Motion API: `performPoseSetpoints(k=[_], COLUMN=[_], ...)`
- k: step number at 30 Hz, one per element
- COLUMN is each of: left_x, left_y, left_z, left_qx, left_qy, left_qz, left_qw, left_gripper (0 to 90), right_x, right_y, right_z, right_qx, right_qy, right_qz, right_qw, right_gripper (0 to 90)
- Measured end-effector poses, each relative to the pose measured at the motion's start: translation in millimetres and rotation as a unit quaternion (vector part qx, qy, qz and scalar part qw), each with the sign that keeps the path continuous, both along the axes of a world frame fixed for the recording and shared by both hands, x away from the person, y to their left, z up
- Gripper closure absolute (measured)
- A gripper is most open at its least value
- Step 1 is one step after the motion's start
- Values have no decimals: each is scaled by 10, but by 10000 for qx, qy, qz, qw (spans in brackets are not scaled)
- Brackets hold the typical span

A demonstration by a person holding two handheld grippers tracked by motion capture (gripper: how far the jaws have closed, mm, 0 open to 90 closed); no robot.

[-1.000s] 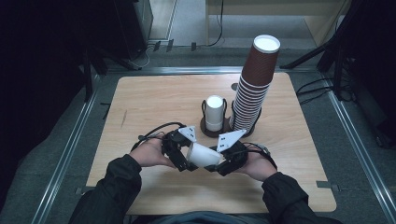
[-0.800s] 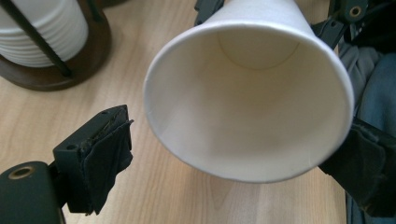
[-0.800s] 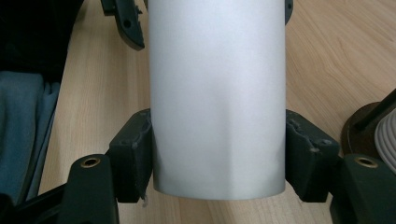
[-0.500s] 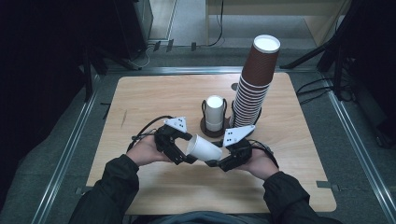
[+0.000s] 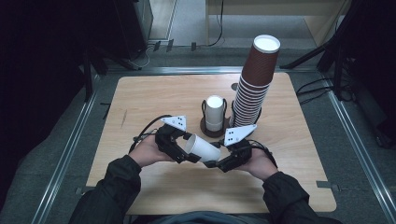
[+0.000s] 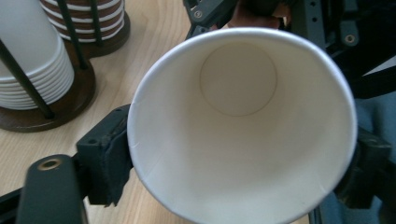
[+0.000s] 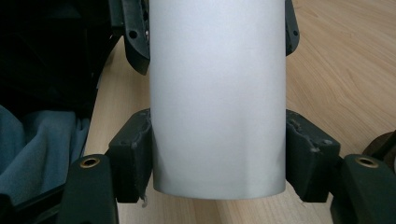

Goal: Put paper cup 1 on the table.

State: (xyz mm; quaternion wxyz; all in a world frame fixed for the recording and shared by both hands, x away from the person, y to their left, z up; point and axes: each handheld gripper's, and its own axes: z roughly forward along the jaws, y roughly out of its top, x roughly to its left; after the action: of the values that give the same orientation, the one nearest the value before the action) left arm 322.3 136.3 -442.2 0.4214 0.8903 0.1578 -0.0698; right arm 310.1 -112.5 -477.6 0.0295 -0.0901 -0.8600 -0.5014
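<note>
Fingers of both grippers are clamped on one white paper cup [image 5: 203,148], held lying on its side just above the bench [image 5: 140,93], near its front edge.

Left gripper [image 5: 183,148] has the rim end. Its jaws have just been closing, and in the left gripper view the pads [image 6: 109,154] press the cup [image 6: 243,126] from both sides right at the mouth. The rim is slightly squashed into an oval. That camera looks straight into the open cup and the inside bottom is visible.

Right gripper [image 5: 215,163] has the base end. In the right gripper view its fingers [image 7: 133,154] touch the cup wall [image 7: 217,93] on either side close to the bottom edge, so it is shut on the cup too. The left gripper's jaws show farther up the same wall.

Surroundings: a short stack of white cups [image 5: 215,112] stands in a dark round wire holder [image 5: 205,127] just behind the grippers, mid-bench. Right beside it, a tall stack of brown cups [image 5: 254,79] sits in a second holder and leans a little to the right. Both stands are behind the held cup and apart from it. The person's dark sleeves [image 5: 112,186] come in from the bottom, and cables [image 5: 149,128] trail from the left gripper across the bench.
</note>
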Motion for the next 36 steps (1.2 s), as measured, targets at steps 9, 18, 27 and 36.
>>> performPoseSetpoints(k=[9, 18, 27, 36], left_x=[11, 75, 185, 371], left_y=[26, 94, 136, 52], left_z=[12, 20, 74, 186], left_qx=[-7, 8, 325, 702], left_qy=[-62, 128, 20, -97], left_qz=[-196, 15, 72, -1], left_qw=[9998, 9999, 9994, 9975], left_gripper=[243, 271, 269, 268], right_x=[-2, 36, 89, 259], right_y=[6, 19, -9, -23], right_z=[-6, -22, -52, -10], right_qx=[-93, -278, -545, -646], right_qy=[-9, 185, 144, 51], right_qz=[27, -204, -437, -571], right_qw=[10000, 9992, 9975, 9963], right_gripper=[348, 235, 236, 236])
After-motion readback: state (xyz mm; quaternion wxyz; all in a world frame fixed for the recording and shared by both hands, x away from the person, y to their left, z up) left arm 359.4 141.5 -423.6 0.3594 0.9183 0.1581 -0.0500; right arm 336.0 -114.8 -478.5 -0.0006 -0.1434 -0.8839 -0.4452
